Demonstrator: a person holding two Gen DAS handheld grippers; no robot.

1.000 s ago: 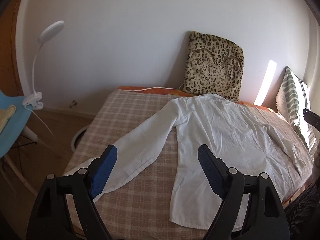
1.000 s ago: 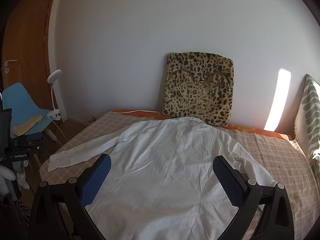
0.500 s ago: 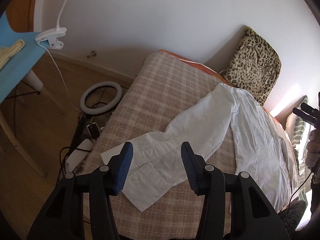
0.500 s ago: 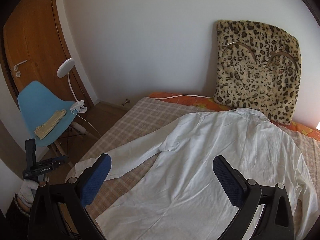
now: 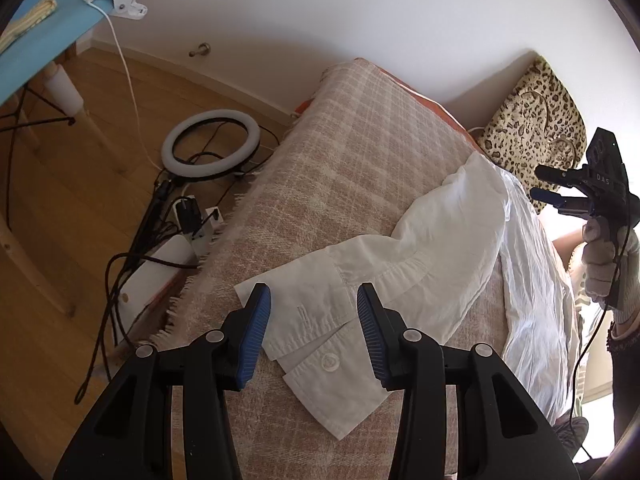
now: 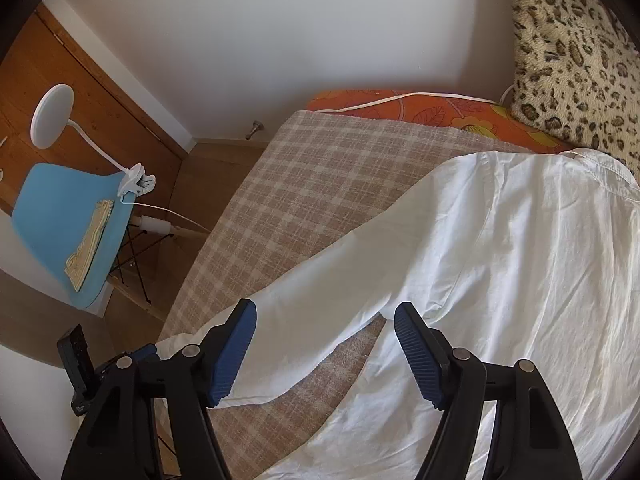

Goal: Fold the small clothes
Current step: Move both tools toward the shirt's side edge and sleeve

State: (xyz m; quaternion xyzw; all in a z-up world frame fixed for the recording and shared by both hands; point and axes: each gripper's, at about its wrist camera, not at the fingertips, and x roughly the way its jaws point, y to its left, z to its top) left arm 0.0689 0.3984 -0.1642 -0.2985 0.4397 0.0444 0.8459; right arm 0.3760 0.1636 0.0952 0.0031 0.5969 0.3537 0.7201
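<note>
No folds yet: shirt (image 6: 500, 264) flat on bed (image 5: 360, 152). Left gripper (image 5: 314, 320) open over cuff (image 5: 320, 336), right gripper (image 6: 324, 344) open, both empty.

A bed covered by a beige and white checked woven blanket (image 6: 320, 184) is seen, with an orange floral sheet (image 6: 432, 112) exposed at its head. A white long-sleeved cotton shirt (image 6: 520, 248) is spread flat on the blanket, one sleeve (image 5: 400, 264) stretched toward the fringed edge. A leopard-print plush cushion (image 6: 576, 48) is propped against the wall at the head.
</note>
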